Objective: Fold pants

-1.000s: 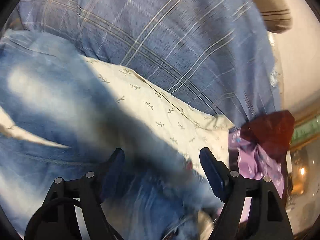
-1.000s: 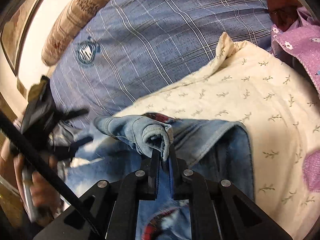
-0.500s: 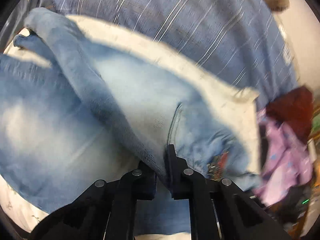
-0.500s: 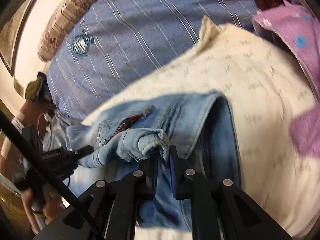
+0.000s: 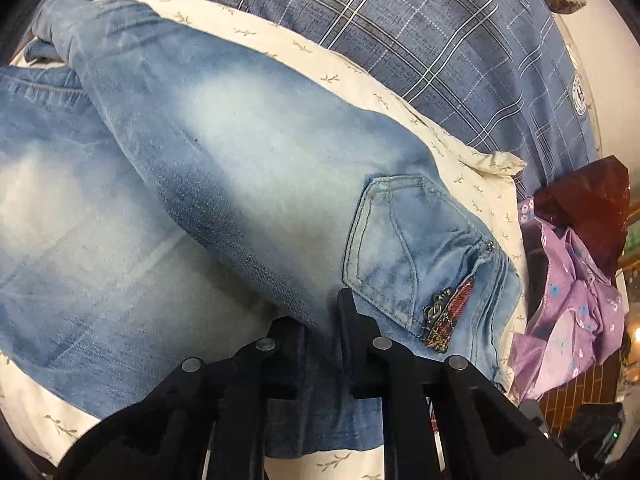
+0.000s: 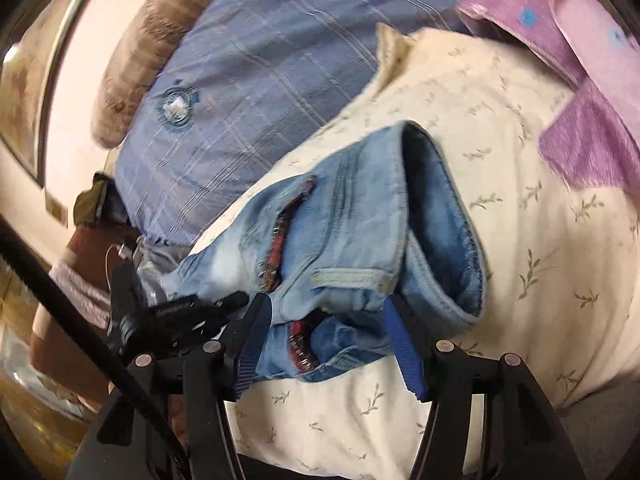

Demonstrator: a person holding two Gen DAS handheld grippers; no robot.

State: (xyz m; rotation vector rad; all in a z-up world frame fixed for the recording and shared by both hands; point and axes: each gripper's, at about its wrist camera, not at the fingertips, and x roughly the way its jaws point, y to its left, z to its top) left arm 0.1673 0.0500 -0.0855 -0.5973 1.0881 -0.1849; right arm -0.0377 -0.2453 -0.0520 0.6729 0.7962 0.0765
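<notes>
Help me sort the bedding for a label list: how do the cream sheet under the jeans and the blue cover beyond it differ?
The cream sheet is pale with small scattered leaf sprigs; the blue cover is darker with a plaid of thin light lines. The cover bears a round emblem; the sheet shows none. The jeans lie on the sheet, not the cover. Both are soft bedding on the same bed.

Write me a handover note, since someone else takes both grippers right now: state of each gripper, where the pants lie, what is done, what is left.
Left gripper: jaws nearly closed on a fold of the jeans beside the back pocket, easing open.
Right gripper: jaws opening, waistband between the fingers, pads no longer pressing.
Jeans lie on the cream leaf-print sheet, one layer folded over another; plaid blue cover beyond.
Done: first fold laid.
Left: release the left grip, probably fold again and smooth.
</notes>
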